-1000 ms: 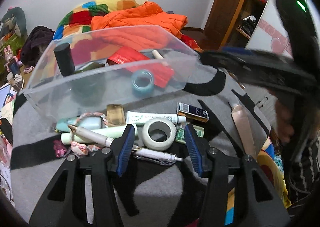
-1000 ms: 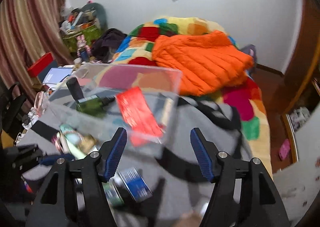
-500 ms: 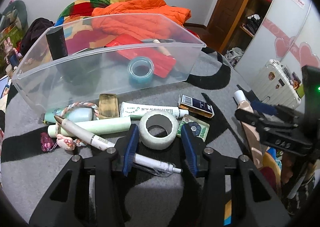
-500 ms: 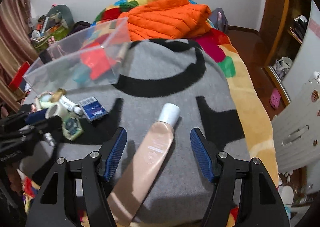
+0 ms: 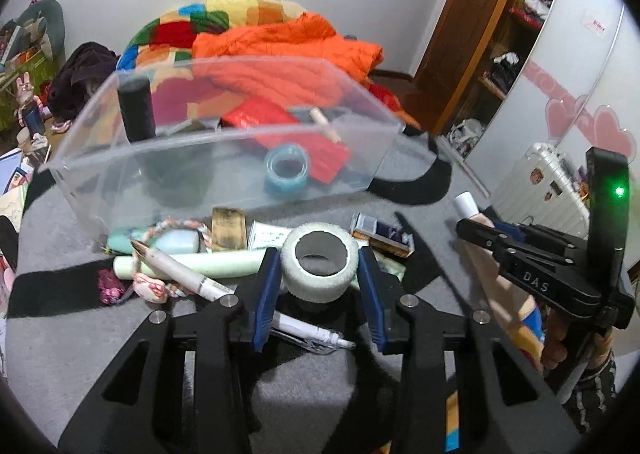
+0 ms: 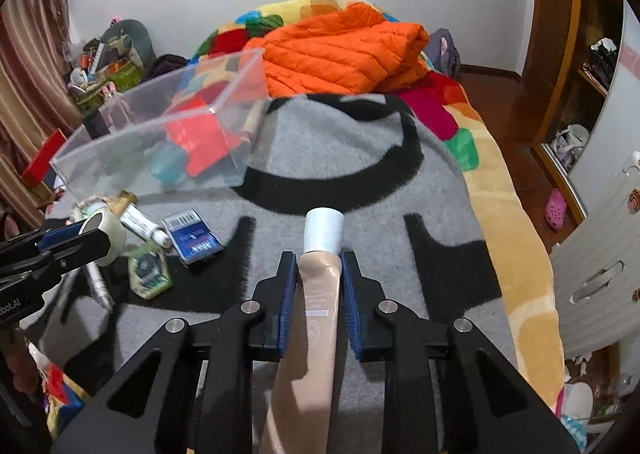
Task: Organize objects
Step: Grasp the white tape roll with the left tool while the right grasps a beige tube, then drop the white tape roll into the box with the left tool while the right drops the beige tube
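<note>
Bright indoor light; fisheye-bent edges (slight blur)

White tape roll [image 5: 319,267] lower centre, lying flat, beige white-capped tube [image 6: 316,306] bottom centre, cap pointing up-frame, clear bin [image 5: 224,157] beyond

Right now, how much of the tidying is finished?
Partly done: the clear bin already holds a blue tape roll, a red packet and a black bottle. In hand: left gripper grips the white tape roll, right gripper the beige tube. Left: pen, blue box.
</note>
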`<action>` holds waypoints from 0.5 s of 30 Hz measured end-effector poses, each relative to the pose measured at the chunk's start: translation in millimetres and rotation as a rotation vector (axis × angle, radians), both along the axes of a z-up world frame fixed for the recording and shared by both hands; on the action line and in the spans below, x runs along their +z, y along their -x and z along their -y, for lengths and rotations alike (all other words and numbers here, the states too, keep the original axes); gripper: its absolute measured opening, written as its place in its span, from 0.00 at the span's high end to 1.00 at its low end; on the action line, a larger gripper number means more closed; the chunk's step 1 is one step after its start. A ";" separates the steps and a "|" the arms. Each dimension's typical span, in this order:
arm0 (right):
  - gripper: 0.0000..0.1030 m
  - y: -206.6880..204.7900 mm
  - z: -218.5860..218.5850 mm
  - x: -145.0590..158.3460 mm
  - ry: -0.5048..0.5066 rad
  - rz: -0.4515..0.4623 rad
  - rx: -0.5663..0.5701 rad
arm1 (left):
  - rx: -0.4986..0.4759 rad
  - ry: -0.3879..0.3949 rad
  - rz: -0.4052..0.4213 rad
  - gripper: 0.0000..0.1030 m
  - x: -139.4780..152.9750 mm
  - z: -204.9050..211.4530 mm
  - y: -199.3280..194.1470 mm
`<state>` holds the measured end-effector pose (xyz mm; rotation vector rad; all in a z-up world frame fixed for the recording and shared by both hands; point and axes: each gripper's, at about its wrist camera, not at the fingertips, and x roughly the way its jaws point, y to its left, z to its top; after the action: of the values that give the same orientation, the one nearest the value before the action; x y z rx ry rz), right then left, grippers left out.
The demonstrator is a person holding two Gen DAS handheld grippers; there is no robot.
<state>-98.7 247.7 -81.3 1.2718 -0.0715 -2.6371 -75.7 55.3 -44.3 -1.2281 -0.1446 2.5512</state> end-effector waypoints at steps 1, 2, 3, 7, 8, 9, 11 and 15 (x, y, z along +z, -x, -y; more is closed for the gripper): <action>0.80 0.3 1.4 3.8 0.004 -0.008 0.003 | 0.003 -0.007 -0.012 0.63 5.1 1.3 -1.5; 0.80 0.4 2.8 9.4 0.010 -0.022 0.007 | 0.007 -0.015 -0.024 0.63 10.3 2.8 -2.6; 0.81 0.8 4.1 13.9 0.015 -0.033 0.013 | 0.010 -0.022 -0.034 0.63 14.7 4.0 -3.1; 0.81 5.1 12.5 36.7 0.043 -0.090 0.037 | 0.036 -0.047 -0.073 0.63 32.8 13.3 -1.4; 0.81 7.3 14.8 41.0 0.048 -0.101 0.041 | 0.041 -0.049 -0.079 0.63 35.7 16.3 -1.1; 0.81 9.3 17.2 46.0 0.052 -0.115 0.045 | 0.049 -0.052 -0.086 0.63 38.7 18.5 -0.4; 0.81 13.5 23.0 55.4 0.058 -0.141 0.056 | 0.065 -0.060 -0.098 0.63 44.4 24.3 2.2; 0.81 21.3 36.6 75.9 0.060 -0.204 0.079 | 0.095 -0.068 -0.111 0.63 52.2 34.8 10.1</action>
<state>-120.0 211.2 -5.4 0.9606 -0.0662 -2.6586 -85.9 20.5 7.9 -1.0757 -0.2684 2.6648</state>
